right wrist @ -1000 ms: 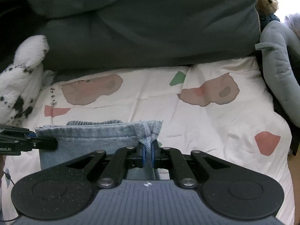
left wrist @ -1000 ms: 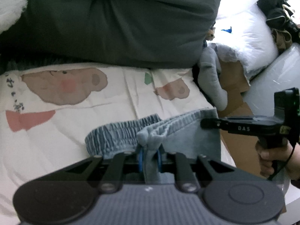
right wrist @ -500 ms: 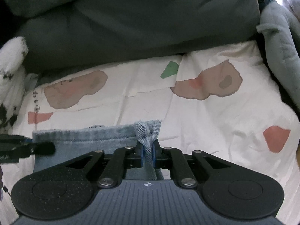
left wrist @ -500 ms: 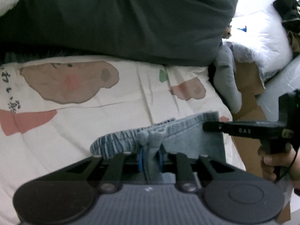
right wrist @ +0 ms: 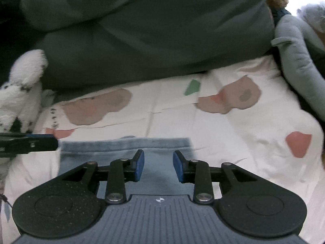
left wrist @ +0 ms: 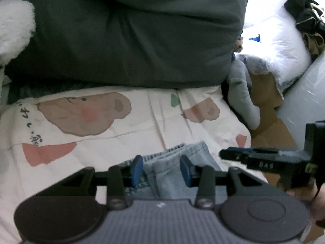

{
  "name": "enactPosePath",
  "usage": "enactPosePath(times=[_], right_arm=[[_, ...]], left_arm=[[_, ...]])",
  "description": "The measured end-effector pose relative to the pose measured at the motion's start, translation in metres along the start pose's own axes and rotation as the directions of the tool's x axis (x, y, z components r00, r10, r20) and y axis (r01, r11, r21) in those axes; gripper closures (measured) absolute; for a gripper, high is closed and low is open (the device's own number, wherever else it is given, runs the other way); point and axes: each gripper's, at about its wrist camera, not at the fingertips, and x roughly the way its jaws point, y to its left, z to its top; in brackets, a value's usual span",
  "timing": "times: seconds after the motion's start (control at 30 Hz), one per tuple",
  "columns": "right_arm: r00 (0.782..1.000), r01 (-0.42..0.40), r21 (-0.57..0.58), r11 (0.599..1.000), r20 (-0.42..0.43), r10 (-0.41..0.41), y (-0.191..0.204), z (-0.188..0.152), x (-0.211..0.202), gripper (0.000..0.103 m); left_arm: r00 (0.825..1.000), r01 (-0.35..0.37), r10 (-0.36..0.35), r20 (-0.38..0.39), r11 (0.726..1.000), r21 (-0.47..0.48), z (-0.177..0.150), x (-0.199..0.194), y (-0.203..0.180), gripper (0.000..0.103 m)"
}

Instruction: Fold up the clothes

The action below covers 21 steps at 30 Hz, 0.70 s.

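The step in hand seemed to be the release at the end of a fold. The light blue denim garment lay on the bed sheet, a cream sheet printed with bear faces, in front of the dark grey duvet. In the right wrist view its far edge ran straight and flat across the sheet, so this fold looked laid down.

The left gripper was opening its jaws. They stood at a middle width, not wide. A ridge of the denim, near the gathered waistband, rose between the blue pads, but the pads did not seem to press on it any more.

The right gripper was also opening, to a similar middle width. The flat denim lay under and between its pads, with a clear gap on each side, so it held nothing. In the left wrist view its fingers appeared just beside the right edge of the garment.

The next move probably called for both grippers to lift clear without catching the cloth. The raised ridge at the left gripper could be dragged up and spoil the fold. After that, the folded shape should be checked, and a new edge chosen if another fold is needed.
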Motion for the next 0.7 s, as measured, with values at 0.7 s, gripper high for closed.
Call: enactPosePath(times=[0.7], right_arm=[[0.997, -0.059, -0.086, 0.995, -0.048, 0.055, 0.047, -0.010, 0.066, 0.066]], left_arm=[[0.993, -0.071, 0.081, -0.087, 0.991, 0.114, -0.025, 0.060, -0.001, 0.100]])
